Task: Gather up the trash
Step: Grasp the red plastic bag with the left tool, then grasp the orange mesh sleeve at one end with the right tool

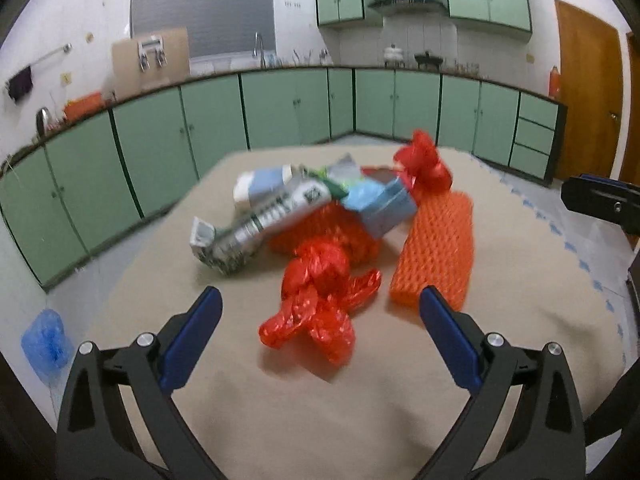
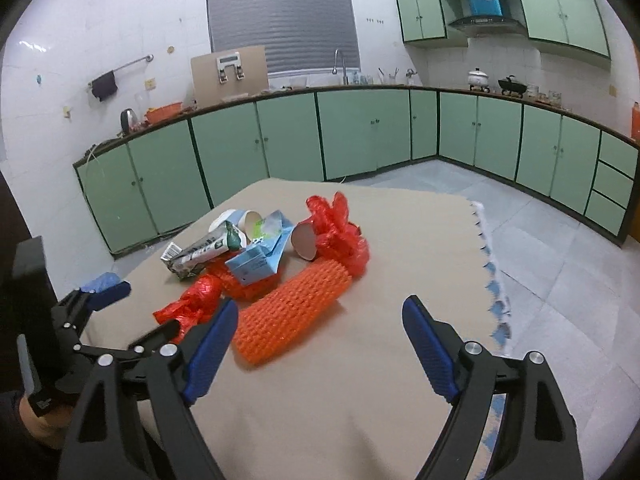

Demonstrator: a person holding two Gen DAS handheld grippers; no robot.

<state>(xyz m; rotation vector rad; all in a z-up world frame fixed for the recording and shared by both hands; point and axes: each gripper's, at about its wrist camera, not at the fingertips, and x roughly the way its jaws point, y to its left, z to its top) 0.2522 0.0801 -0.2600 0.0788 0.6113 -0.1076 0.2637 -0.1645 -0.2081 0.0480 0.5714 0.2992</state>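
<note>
cup [image 2: 305, 242] half hidden behind red bag [image 2: 340, 236]

A beige, matte tabletop [image 2: 360, 392] carries a loose heap of trash: a knotted red plastic bag [image 1: 316, 308] nearest, an orange foam fruit net [image 2: 288, 312] beside it, a crushed silver-green tube [image 2: 200, 254], a pale blue carton [image 2: 256, 264], and another red plastic bag [image 2: 340, 232] farther back.
</note>
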